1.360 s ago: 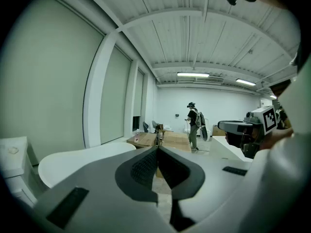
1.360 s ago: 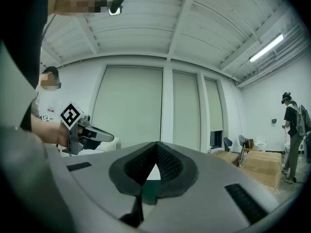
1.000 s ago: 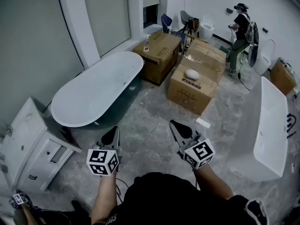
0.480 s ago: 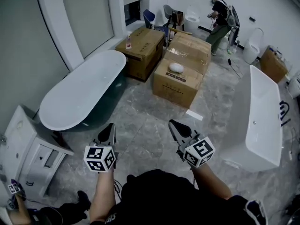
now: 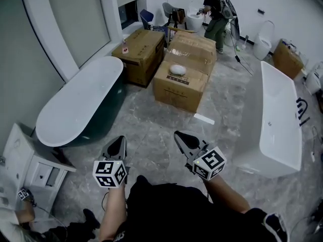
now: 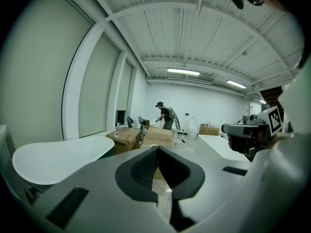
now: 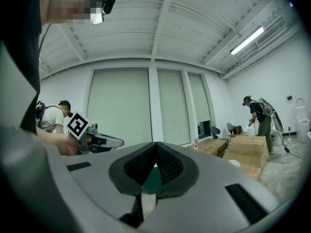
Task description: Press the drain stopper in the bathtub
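Note:
Two bathtubs show in the head view. An oval white tub [image 5: 75, 102] with a dark outer shell stands at the left. A rectangular white tub [image 5: 280, 110] stands at the right, with a small dot [image 5: 271, 123] on its floor that is too small to identify. My left gripper [image 5: 121, 139] and right gripper [image 5: 177, 134] hang over the marble floor between the tubs, both shut and holding nothing. In the left gripper view the jaws [image 6: 158, 148] meet at the tip. The right gripper [image 7: 156, 144] is closed the same way.
Several cardboard boxes [image 5: 180, 79] are stacked in the middle, one with a white oval object [image 5: 177, 69] on top. A white cabinet [image 5: 30, 168] stands at the lower left. One person [image 5: 214, 11] works at the back, near toilets [image 5: 264, 40]. Another person's hand [image 5: 22, 208] shows at the lower left.
The head view has swung to the right, so the rectangular tub sits nearer the middle. The person at the back has walked left. Both grippers stay shut in about the same places.

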Tool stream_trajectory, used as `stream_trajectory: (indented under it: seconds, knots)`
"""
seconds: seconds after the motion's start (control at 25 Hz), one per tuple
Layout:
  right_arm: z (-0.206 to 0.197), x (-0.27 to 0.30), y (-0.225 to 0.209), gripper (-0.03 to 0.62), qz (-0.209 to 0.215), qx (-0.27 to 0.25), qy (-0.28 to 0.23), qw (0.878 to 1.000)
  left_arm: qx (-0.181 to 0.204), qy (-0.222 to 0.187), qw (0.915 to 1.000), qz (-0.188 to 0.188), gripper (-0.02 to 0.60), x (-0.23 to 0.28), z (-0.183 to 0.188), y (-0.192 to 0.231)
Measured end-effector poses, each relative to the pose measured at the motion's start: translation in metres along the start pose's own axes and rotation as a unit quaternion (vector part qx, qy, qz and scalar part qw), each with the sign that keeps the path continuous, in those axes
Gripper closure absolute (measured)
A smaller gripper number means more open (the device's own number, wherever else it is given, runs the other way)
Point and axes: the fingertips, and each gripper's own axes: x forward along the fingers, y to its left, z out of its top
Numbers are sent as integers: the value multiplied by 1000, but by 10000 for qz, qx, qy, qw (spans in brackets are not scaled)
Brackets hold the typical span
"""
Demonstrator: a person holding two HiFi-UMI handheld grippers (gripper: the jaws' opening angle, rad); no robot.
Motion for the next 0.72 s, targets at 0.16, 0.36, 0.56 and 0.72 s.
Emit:
stream_trajectory:
  seconds: [0.16, 0.36, 0.56, 0.72]
  knots:
    - [-4, 10, -4, 580, 67, 34, 110, 9999, -75, 34, 10000, 19, 566, 10, -3, 8]
    - [-7, 42, -12, 580, 159, -24, 206, 9997, -225, 98, 9997, 11, 566, 32, -10, 32]
    - [-5, 94, -23, 580, 159, 58, 297, 9994, -281, 105, 9995, 98, 566, 52, -1, 79]
    - [-2, 153, -22, 580, 272, 68, 372, 9989, -272, 126, 9994, 201, 567, 68, 9, 133]
